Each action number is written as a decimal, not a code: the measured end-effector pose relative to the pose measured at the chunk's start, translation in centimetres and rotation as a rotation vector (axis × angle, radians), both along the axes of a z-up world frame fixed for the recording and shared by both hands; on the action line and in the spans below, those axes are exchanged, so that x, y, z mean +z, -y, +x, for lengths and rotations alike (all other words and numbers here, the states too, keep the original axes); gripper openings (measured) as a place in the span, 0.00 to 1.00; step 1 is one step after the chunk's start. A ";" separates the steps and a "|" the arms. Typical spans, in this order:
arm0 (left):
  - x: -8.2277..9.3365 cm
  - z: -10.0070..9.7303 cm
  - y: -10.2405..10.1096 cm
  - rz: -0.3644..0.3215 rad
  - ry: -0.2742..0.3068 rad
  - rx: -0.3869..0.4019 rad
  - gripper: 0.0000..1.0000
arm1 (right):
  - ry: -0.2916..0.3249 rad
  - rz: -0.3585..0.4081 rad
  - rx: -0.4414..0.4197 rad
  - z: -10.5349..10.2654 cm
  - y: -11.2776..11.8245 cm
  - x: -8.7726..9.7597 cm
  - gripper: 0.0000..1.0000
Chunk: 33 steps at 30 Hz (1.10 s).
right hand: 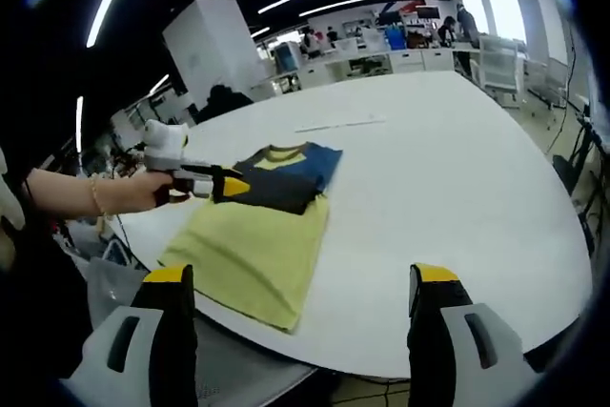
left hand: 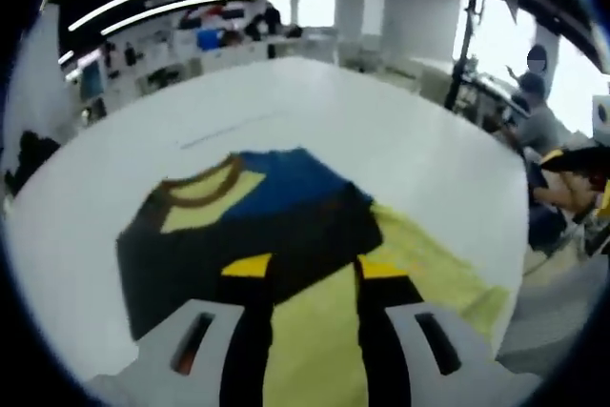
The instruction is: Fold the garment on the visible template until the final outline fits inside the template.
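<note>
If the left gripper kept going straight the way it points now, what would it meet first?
Probably the garment: the left gripper has its jaws apart low over the yellow part, aimed at the dark folded section. Depth is unclear; beyond that lies bare table.

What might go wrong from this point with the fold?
The garment lies close to the table edge, its near hem almost over it, so a pull could drag it off. The left gripper sits at the dark folded-over part, which may slide or bunch. The right gripper hangs open off the cloth, so nothing pins the yellow body.
</note>
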<state>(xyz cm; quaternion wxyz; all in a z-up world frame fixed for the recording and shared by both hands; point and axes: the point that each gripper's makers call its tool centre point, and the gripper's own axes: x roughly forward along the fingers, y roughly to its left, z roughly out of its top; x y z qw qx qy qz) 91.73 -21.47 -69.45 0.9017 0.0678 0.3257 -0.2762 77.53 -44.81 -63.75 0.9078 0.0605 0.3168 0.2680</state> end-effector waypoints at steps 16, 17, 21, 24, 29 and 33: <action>7.4 -6.4 -9.9 -0.075 0.073 0.111 0.56 | 0.041 -0.014 0.100 1.1 -4.0 2.2 0.93; 7.9 -7.0 -10.9 -0.085 0.075 0.131 0.58 | 0.043 -0.016 0.104 1.2 -4.1 2.4 0.93; 9.2 -9.1 -14.4 -0.102 0.091 0.208 0.68 | 0.053 -0.026 0.116 1.5 -4.4 3.1 0.93; 9.4 -10.7 -16.8 -0.103 0.085 0.259 0.71 | 0.058 -0.036 0.121 1.5 -4.4 3.3 0.93; 10.5 -12.9 -20.0 -0.090 0.120 0.326 0.75 | 0.054 -0.049 0.116 1.3 -3.9 3.4 0.93; 11.6 -14.0 -21.9 -0.100 0.155 0.373 0.79 | 0.048 -0.060 0.107 0.8 -3.3 3.4 0.94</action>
